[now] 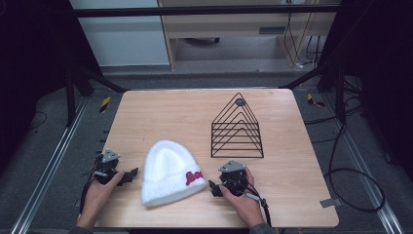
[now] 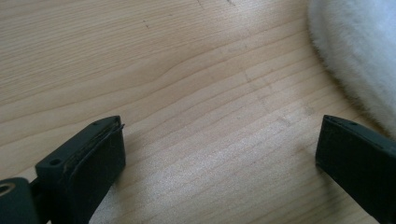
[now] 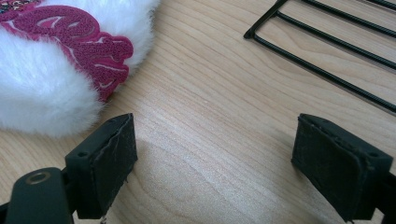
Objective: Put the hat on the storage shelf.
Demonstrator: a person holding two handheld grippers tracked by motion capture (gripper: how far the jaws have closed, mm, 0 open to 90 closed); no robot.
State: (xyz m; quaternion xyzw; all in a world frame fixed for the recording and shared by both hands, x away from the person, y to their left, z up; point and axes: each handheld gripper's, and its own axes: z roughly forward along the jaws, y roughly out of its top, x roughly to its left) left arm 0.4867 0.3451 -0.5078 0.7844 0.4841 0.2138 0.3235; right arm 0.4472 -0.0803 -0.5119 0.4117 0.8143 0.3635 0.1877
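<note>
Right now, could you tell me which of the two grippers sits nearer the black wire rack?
The right gripper: it rests just below the wire rack, while the left gripper lies beyond the white hat.

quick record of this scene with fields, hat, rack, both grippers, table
hat: white fluffy hat with a red emblem on its cuff, lying flat between the grippers
rack: black wire rack, triangular, standing beyond the right gripper, apart from the hat
left gripper: left gripper open, nothing between its jaws, beside the hat
right gripper: right gripper open, empty, near the emblem
table: wooden table
</note>
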